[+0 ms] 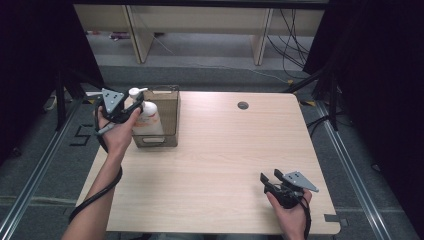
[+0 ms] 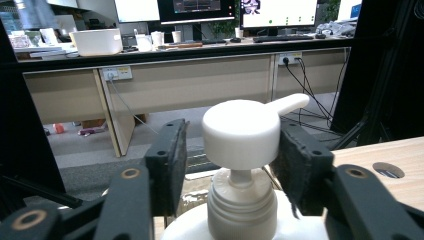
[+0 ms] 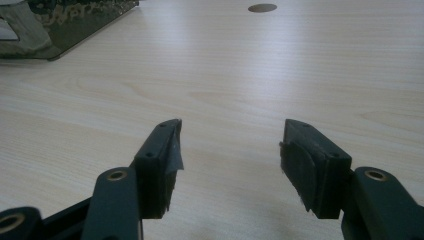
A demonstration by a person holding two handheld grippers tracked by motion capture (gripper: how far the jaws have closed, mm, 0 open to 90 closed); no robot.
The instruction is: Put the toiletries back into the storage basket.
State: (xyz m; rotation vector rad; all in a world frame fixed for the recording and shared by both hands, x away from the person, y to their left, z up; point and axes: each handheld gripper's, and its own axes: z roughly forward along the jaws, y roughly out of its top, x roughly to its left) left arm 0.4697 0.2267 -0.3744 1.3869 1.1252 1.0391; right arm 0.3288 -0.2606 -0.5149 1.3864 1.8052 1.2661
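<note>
A white pump bottle [image 1: 148, 119] with an orange label stands upright in a brown open-topped box [image 1: 169, 107] at the table's far left. My left gripper [image 1: 132, 107] reaches in from the left at the height of the pump top. In the left gripper view the pump head [image 2: 240, 132] sits between the jaws of the left gripper [image 2: 230, 147]; a gap shows on the left side, and the right pad [image 2: 295, 165] lies close against it. Near the front right, my right gripper [image 1: 270, 179] rests low over bare wood, open with nothing between the jaws of the right gripper [image 3: 230, 137].
A wooden table [image 1: 225, 160] carries a round cable hole [image 1: 243, 105] toward its far edge. The brown box's corner [image 3: 65, 22] appears far off in the right gripper view. Beyond the table are desk legs, cables and dark curtains.
</note>
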